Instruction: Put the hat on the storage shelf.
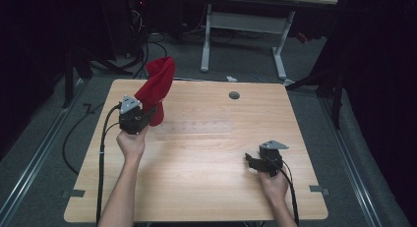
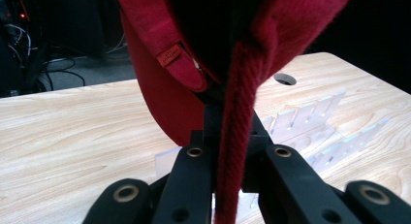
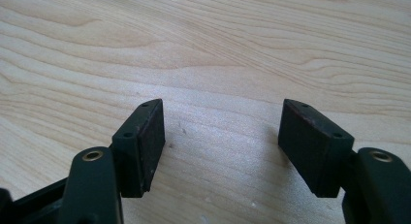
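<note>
Over the desk's (image 1: 196,187) far-left part, left gripper (image 1: 147,114) is clenched on a red cap (image 1: 158,87), held up w/ fabric pinched btwn its jaws, above a clear slotted rack (image 2: 310,127). Right gripper (image 3: 220,141), near-right, hangs released over bare wood, nothing btwn jaws.

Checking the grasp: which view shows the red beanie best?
The high view: the whole red beanie hangs upward from the shut left claw. The left gripper view shows a close-up of its knit edge clamped between the jaws. The right gripper view shows bare table.
</note>
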`<state>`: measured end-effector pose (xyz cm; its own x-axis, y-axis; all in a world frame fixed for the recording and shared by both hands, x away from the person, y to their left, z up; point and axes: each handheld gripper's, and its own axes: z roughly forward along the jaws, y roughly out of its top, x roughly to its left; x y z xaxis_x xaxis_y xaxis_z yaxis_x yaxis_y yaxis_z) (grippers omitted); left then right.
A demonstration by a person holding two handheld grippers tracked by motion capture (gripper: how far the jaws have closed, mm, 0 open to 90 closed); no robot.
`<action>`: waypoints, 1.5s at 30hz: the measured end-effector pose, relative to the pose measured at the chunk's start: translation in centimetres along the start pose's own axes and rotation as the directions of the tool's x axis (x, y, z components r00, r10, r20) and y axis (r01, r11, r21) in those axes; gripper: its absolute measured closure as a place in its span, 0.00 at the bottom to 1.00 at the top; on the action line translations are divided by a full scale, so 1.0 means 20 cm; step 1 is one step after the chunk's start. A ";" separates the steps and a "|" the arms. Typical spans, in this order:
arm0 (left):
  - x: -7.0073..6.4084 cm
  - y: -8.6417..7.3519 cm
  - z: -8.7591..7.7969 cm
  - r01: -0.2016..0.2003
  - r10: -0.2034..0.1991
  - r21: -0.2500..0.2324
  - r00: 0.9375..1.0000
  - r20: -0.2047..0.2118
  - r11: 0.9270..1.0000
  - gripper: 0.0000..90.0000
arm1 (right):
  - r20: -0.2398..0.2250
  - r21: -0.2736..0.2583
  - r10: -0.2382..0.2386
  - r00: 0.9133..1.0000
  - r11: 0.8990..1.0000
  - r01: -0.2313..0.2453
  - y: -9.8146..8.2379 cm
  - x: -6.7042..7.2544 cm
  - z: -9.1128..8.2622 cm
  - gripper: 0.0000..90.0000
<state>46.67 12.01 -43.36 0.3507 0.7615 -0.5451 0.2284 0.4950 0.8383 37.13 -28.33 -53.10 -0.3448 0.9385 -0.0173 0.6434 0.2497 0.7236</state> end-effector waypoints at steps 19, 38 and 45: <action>0.05 -0.10 0.01 0.027 -0.027 0.022 0.999 -0.024 0.999 0.95 | -0.001 0.000 -0.006 1.000 1.000 0.006 0.00 0.00 0.00 0.37; 0.07 -0.13 -0.04 0.062 -0.061 0.070 0.998 -0.022 0.996 0.93 | -0.002 0.000 -0.006 1.000 1.000 0.006 0.00 0.00 0.00 0.37; 0.08 -0.15 -0.06 0.067 -0.064 0.100 0.997 -0.033 0.993 0.91 | -0.002 0.001 -0.006 1.000 1.000 0.006 0.00 0.00 0.00 0.37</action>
<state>45.46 12.29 -46.68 0.3050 0.7420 -0.5970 0.3414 0.5000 0.7959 37.10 -28.30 -53.11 -0.3500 0.9365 -0.0207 0.6417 0.2558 0.7231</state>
